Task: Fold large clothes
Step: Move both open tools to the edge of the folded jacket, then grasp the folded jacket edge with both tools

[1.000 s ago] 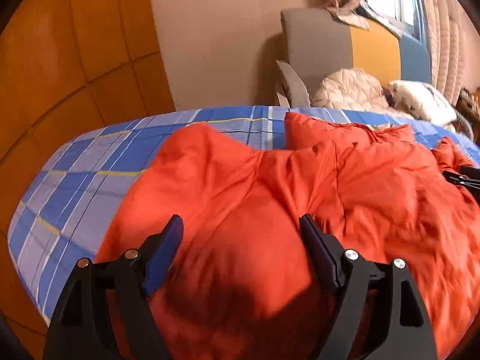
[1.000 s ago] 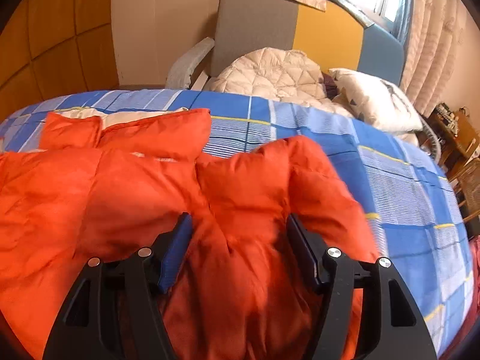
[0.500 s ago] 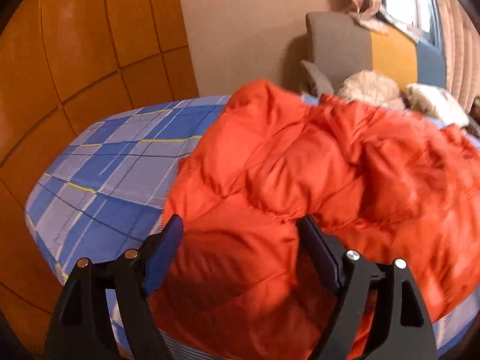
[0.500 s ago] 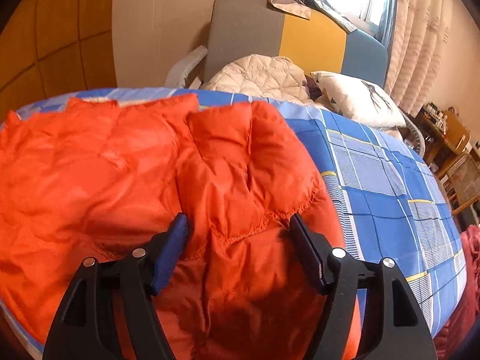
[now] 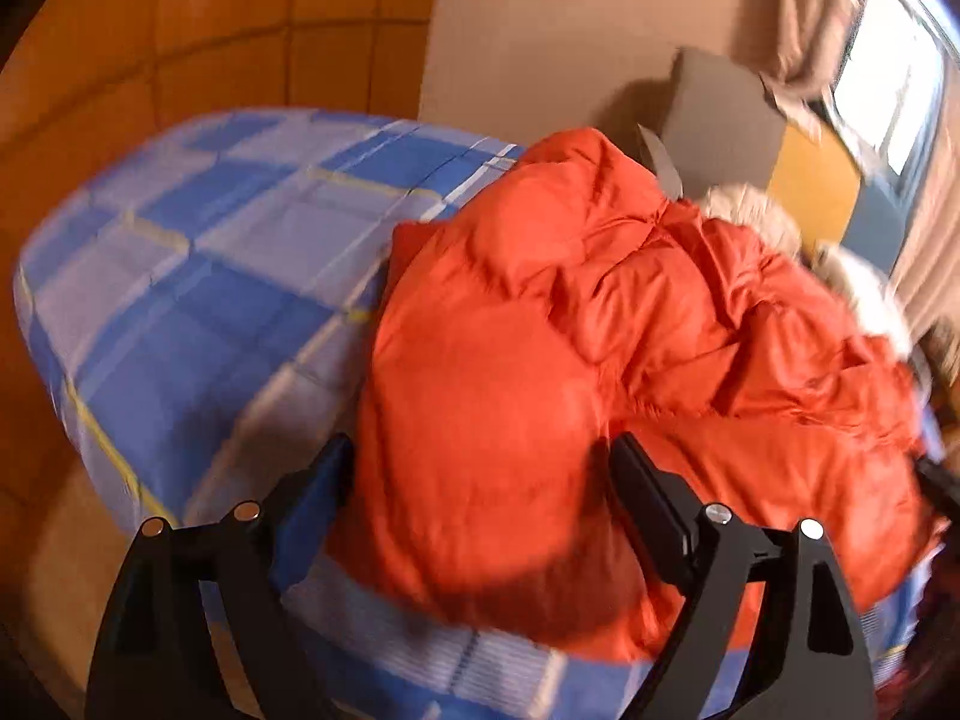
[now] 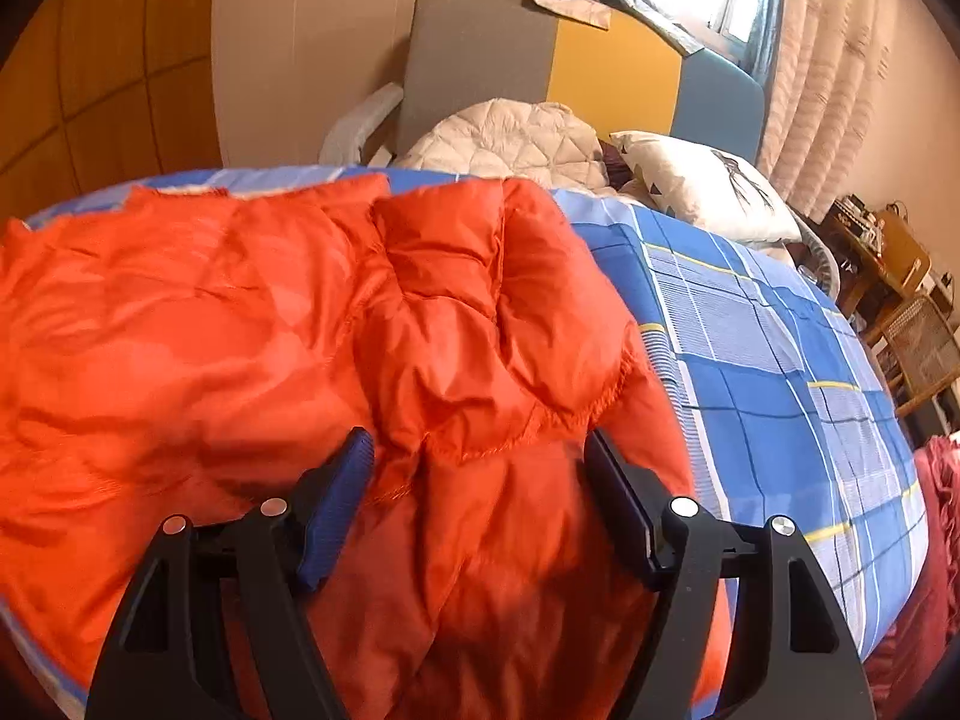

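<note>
On the bed (image 6: pixel 780 360), an orange jacket (image 6: pixel 240 324) is held by both grippers.
Left gripper (image 5: pixel 480 468) and right gripper (image 6: pixel 480 456) each clench a thick bunch of jacket near the bed's front edge, likely so one side can be carried across as a fold without slipping.
</note>
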`<move>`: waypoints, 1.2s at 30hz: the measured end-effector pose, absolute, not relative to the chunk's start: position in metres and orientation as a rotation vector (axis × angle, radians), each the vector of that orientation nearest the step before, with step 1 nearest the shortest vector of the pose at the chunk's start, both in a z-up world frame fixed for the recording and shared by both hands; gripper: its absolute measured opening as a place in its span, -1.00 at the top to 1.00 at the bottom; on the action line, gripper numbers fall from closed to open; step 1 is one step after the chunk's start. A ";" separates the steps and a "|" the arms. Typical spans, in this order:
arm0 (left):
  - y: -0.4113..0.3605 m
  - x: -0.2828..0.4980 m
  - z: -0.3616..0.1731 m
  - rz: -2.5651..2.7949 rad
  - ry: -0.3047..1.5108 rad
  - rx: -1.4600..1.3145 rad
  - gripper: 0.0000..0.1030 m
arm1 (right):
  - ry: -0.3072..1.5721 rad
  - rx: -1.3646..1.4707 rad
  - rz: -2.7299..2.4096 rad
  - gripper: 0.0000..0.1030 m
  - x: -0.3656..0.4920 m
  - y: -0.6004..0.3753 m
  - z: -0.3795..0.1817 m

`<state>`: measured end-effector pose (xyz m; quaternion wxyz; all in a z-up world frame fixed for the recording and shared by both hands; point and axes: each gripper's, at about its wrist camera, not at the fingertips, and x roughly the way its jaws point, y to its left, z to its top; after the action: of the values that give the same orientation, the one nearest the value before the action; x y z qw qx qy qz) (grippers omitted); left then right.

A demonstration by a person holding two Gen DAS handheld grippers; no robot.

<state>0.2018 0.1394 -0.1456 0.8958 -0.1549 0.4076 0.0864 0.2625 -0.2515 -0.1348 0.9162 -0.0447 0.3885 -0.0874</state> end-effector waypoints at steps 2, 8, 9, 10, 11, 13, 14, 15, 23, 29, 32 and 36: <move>0.142 0.190 -0.148 0.164 0.838 -0.365 -0.68 | 0.788 -0.082 -0.167 -0.40 0.255 -0.247 -0.129; 0.143 0.175 -0.152 0.192 0.849 -0.368 -0.68 | 0.766 -0.084 -0.128 -0.40 0.240 -0.230 -0.118; 0.143 0.173 -0.153 0.208 0.856 -0.358 -0.68 | 0.766 -0.092 -0.128 -0.40 0.239 -0.228 -0.118; 0.145 0.171 -0.155 0.218 0.861 -0.351 -0.68 | 0.765 -0.100 -0.125 -0.40 0.236 -0.226 -0.118; 0.144 0.170 -0.157 0.224 0.865 -0.347 -0.68 | 0.762 -0.103 -0.120 -0.40 0.234 -0.225 -0.118; 0.146 0.165 -0.156 0.222 0.863 -0.357 -0.65 | 0.760 -0.106 -0.110 -0.21 0.229 -0.222 -0.119; 0.145 0.163 -0.156 0.215 0.862 -0.373 -0.65 | 0.762 -0.103 -0.104 -0.05 0.226 -0.220 -0.120; 0.145 0.161 -0.156 0.207 0.861 -0.388 -0.65 | 0.763 -0.094 -0.094 -0.02 0.224 -0.219 -0.121; 0.138 0.151 -0.168 0.130 0.884 -0.505 -0.38 | 0.761 -0.056 -0.032 0.39 0.216 -0.213 -0.122; 0.142 0.158 -0.176 0.102 0.876 -0.627 -0.30 | 0.753 -0.045 -0.001 0.56 0.215 -0.207 -0.118; 0.146 0.163 -0.183 0.089 0.875 -0.717 -0.26 | 0.741 -0.059 0.005 0.56 0.215 -0.205 -0.112; 0.147 0.166 -0.189 0.079 0.871 -0.785 -0.22 | 0.726 -0.079 0.022 0.56 0.218 -0.199 -0.104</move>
<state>0.1658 0.1466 -0.1894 0.8322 -0.3703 0.4109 0.0373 0.2183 -0.1993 -0.1038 0.9340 -0.0385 0.3551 0.0106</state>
